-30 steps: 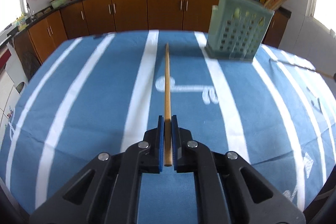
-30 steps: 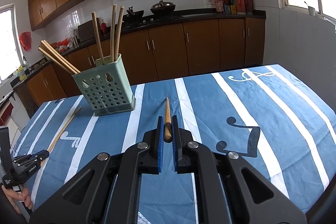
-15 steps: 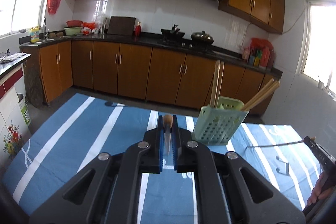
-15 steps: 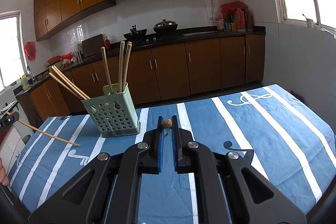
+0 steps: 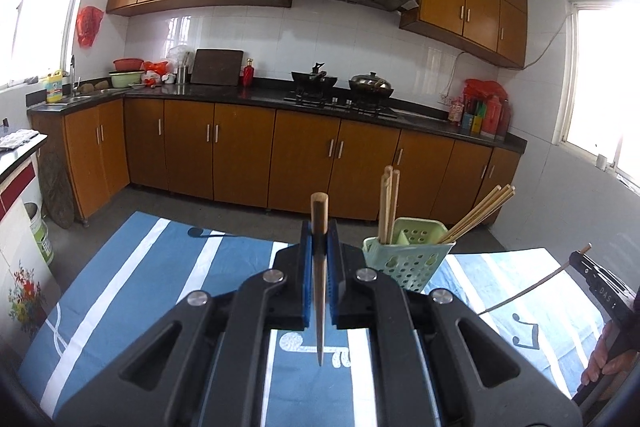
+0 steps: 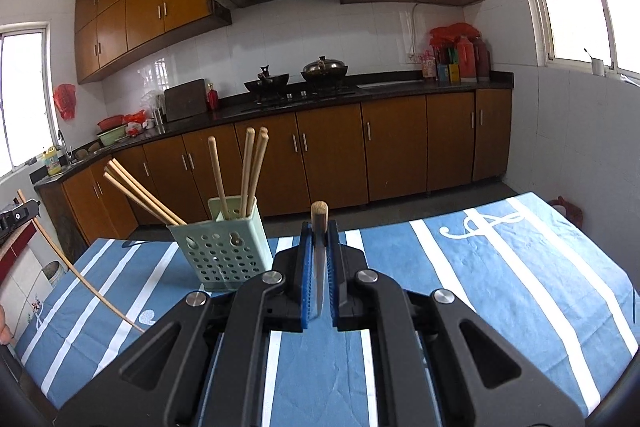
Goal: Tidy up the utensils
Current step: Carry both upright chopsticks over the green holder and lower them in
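Note:
My left gripper [image 5: 319, 239] is shut on a wooden chopstick [image 5: 319, 267], held upright above the table, its thick end up. My right gripper [image 6: 319, 239] is shut on another wooden chopstick [image 6: 319, 259], also tipped upright. A pale green perforated utensil holder [image 5: 406, 257] stands on the table to the right of the left gripper and holds several chopsticks; in the right wrist view the holder [image 6: 218, 249] is to the left of my right gripper. Each gripper shows at the edge of the other's view, the right one [image 5: 600, 287] and the left one [image 6: 18, 217], both with their chopstick.
The table carries a blue cloth with white stripes [image 6: 500, 267]. Brown kitchen cabinets [image 5: 240, 155] and a dark counter with pots run along the far wall. A gap of floor lies between table and cabinets.
Both grippers have lifted their chopsticks off the cloth and tipped them from lying flat to upright. Both views have risen from the table toward the kitchen wall.

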A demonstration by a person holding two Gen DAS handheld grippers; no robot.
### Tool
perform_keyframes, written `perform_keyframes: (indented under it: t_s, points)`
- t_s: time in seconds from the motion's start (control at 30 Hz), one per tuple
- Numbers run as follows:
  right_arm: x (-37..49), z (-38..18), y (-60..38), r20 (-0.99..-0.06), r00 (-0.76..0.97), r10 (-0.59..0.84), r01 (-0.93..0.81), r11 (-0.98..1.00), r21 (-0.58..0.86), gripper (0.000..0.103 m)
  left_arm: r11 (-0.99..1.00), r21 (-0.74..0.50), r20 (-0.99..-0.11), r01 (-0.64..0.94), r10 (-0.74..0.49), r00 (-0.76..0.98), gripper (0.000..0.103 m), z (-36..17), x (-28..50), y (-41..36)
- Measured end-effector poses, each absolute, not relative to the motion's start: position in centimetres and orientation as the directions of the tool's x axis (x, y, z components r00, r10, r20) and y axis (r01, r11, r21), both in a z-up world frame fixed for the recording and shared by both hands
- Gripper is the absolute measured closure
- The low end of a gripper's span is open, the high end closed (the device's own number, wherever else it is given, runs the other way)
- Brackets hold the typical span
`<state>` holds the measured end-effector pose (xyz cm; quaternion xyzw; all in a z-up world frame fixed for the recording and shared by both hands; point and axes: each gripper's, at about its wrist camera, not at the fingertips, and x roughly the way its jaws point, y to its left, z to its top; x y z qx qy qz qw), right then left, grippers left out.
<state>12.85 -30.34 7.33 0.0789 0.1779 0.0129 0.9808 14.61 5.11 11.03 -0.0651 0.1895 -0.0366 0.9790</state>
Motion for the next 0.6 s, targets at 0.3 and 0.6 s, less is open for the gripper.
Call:
perform_keyframes:
  t_s: [0.3, 0.6]
  points:
    - [13.0, 11.5, -29.4, -0.279, 0.947, 0.159, -0.103, 0.974, 0.203, 0.095, 0.976, -0.174, -0.331, 0.131, -0.183, 0.926, 0.095, 14.0, 15.1, 3.0]
    - [14.1, 17.5, -27.4, -0.121, 0.963, 0.239, -0.205, 0.947, 0.246, 0.095, 0.972, -0.168, -0.194, 0.166, -0.198, 0.961, 0.095, 19.3, 17.2, -1.1]
